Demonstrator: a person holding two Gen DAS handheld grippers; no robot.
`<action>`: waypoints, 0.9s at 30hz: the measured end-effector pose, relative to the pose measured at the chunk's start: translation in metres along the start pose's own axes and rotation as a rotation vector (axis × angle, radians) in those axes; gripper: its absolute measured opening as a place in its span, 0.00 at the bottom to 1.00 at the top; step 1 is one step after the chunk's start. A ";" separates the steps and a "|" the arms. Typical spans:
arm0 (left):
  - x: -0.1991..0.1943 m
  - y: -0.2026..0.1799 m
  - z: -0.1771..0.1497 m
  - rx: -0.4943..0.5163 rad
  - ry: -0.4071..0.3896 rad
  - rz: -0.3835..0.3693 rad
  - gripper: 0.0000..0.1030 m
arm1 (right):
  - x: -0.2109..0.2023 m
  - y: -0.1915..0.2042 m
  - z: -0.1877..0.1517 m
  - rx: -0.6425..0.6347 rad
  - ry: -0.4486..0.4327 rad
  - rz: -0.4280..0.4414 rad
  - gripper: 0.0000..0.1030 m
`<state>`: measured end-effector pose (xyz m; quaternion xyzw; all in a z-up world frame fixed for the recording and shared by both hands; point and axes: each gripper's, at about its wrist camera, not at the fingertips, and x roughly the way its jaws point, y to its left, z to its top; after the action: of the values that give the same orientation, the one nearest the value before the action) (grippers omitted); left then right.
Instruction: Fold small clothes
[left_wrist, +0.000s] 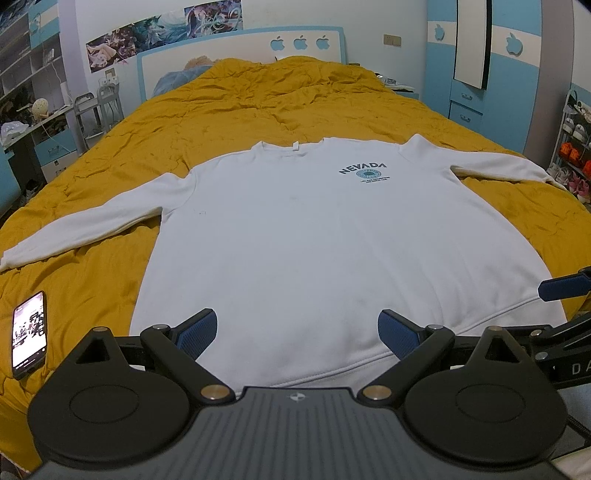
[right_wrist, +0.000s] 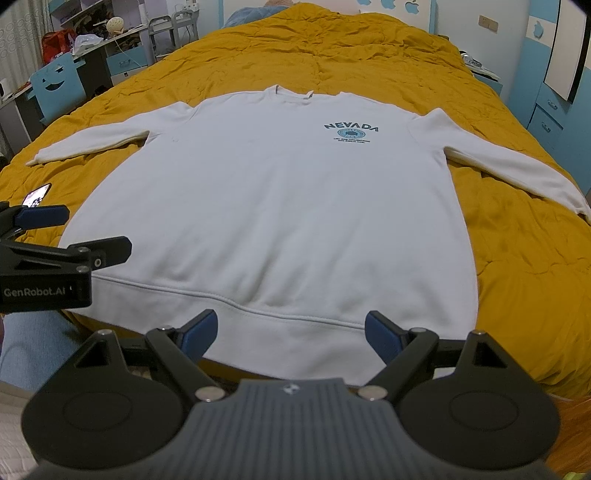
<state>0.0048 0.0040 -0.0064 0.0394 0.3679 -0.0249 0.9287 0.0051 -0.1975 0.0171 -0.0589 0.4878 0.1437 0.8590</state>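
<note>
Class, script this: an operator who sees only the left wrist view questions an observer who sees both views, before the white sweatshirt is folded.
Operator: Is the right gripper open?
Observer: Yes. The right gripper is open and holds nothing, near the sweatshirt hem.
Operator: Is anything printed on the side of my left gripper?
Observer: Yes, its side reads GenRobot.AI.
Operator: What is beside the bed?
Observer: A blue chair with a smiling face cut-out.

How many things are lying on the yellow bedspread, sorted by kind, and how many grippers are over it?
White long-sleeved sweatshirt with NEVADA print: 1
Black smartphone with lit screen: 1
Grippers with blue-padded fingers, left gripper and right gripper, both open: 2
Total: 4, all on or over the yellow quilted bedspread.
</note>
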 end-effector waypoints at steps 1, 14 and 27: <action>0.001 0.000 0.000 0.000 0.000 0.000 1.00 | 0.000 0.000 0.000 0.000 0.000 0.000 0.80; 0.002 0.000 -0.002 0.002 0.002 0.001 1.00 | 0.001 0.000 -0.001 -0.002 0.001 0.001 0.80; 0.003 0.000 -0.004 0.003 0.003 0.002 1.00 | 0.002 0.002 -0.002 -0.002 0.005 0.000 0.80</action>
<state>0.0045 0.0041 -0.0112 0.0414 0.3694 -0.0246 0.9280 0.0039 -0.1961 0.0145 -0.0601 0.4897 0.1440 0.8578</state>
